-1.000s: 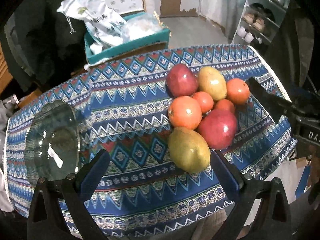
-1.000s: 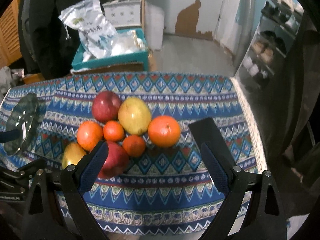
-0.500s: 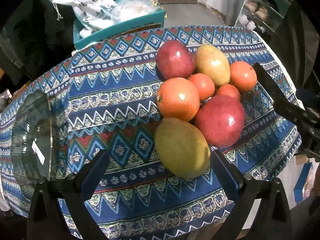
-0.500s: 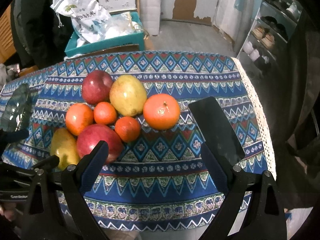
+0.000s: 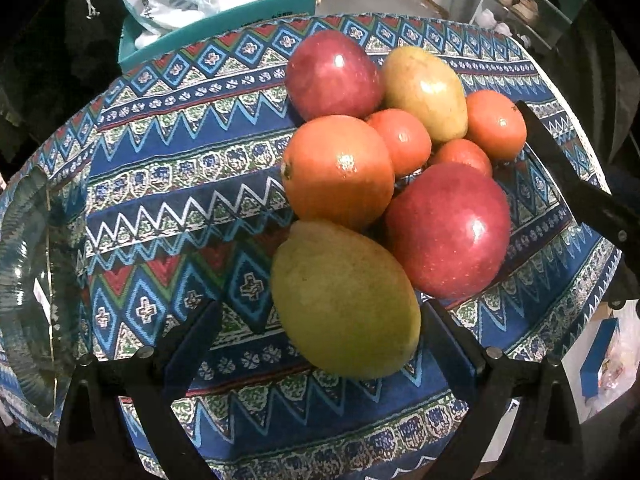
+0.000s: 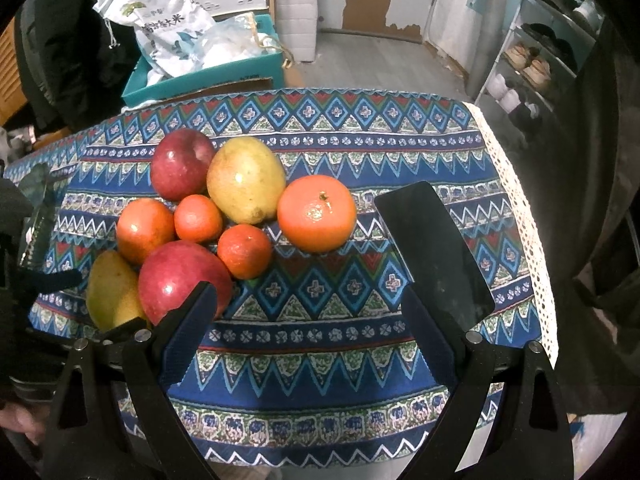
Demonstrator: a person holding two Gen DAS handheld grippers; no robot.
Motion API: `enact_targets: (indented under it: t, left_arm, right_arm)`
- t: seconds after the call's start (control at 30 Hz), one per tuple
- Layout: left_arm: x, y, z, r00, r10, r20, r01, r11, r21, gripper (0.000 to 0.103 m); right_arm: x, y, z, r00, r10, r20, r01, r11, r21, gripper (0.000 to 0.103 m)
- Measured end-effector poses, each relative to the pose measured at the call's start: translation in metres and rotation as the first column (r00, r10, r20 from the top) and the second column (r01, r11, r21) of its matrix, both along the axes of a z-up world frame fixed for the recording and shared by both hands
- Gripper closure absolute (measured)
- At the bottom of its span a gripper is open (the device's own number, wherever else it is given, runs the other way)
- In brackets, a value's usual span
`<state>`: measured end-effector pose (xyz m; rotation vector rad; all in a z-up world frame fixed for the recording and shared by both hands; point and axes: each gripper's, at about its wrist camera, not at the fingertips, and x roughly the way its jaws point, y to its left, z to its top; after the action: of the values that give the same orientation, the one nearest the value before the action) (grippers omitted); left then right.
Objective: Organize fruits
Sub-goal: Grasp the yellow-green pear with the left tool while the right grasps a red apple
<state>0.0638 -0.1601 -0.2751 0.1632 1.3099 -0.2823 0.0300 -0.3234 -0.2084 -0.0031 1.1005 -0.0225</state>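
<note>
Fruit lies in a tight pile on the patterned tablecloth (image 5: 168,184). Nearest me is a green-yellow mango (image 5: 344,300), lying between the spread fingers of my left gripper (image 5: 320,320), which is open. Behind the mango sit a red apple (image 5: 448,232), a big orange (image 5: 340,172), a second apple (image 5: 332,76), another mango (image 5: 424,92) and small oranges. My right gripper (image 6: 306,296) is open over bare cloth, in front of the pile. Its left finger is close to the near red apple (image 6: 176,280). The large orange (image 6: 316,212) lies ahead of it.
A clear glass bowl (image 5: 28,280) stands at the table's left end. A flat black slab (image 6: 436,256) lies on the cloth right of the fruit. Behind the table a teal box (image 6: 208,76) holds white bags. Shoe shelves (image 6: 532,64) stand at the right.
My left gripper has moved forward and down to the pile, so the near mango now lies between its fingers. The right gripper has crept slightly closer to the fruit.
</note>
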Motion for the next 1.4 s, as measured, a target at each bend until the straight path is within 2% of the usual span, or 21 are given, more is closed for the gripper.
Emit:
enact_targets:
  t: [0.13,0.23,0.3,0.5,0.93,1.1,1.2,1.4]
  left_arm:
    - [0.001,-0.003,-0.009,1.000,-0.011,-0.024,0.010,0.999,-0.030,0.011]
    - [0.001,-0.005,-0.013,0.999,-0.024,-0.040,0.021,0.997,-0.075,0.021]
    - [0.001,-0.006,-0.014,0.998,-0.034,-0.052,0.027,0.991,-0.127,0.032]
    - [-0.010,0.001,-0.016,1.000,-0.009,-0.017,0.007,0.992,-0.122,0.032]
    - [-0.005,0.049,0.008,0.998,0.066,0.003,-0.065,0.992,-0.106,0.033]
    - [-0.007,0.065,0.011,0.996,0.085,-0.003,-0.085,0.990,-0.114,0.033]
    - [-0.009,0.074,0.014,0.996,0.093,-0.002,-0.093,0.989,-0.118,0.033]
    - [-0.009,0.078,0.015,0.995,0.103,-0.005,-0.103,0.986,-0.128,0.033]
  right_arm:
    - [0.002,0.001,-0.003,1.000,0.006,-0.005,-0.006,1.000,0.007,0.011]
    - [0.003,0.004,-0.004,1.000,0.015,-0.005,-0.015,1.000,0.014,0.011]
    - [0.003,0.006,-0.003,1.000,0.024,-0.003,-0.024,0.999,0.025,0.011]
    - [0.003,0.017,-0.003,0.997,0.077,-0.002,-0.077,0.994,0.072,0.011]
    - [0.021,0.053,-0.024,0.978,0.202,-0.047,-0.192,0.968,0.161,0.011]
    - [0.027,0.067,-0.040,0.969,0.234,-0.084,-0.220,0.964,0.152,0.013]
    - [0.029,0.074,-0.048,0.961,0.256,-0.110,-0.237,0.958,0.160,0.023]
    - [0.031,0.086,-0.055,0.957,0.266,-0.113,-0.256,0.962,0.099,0.022]
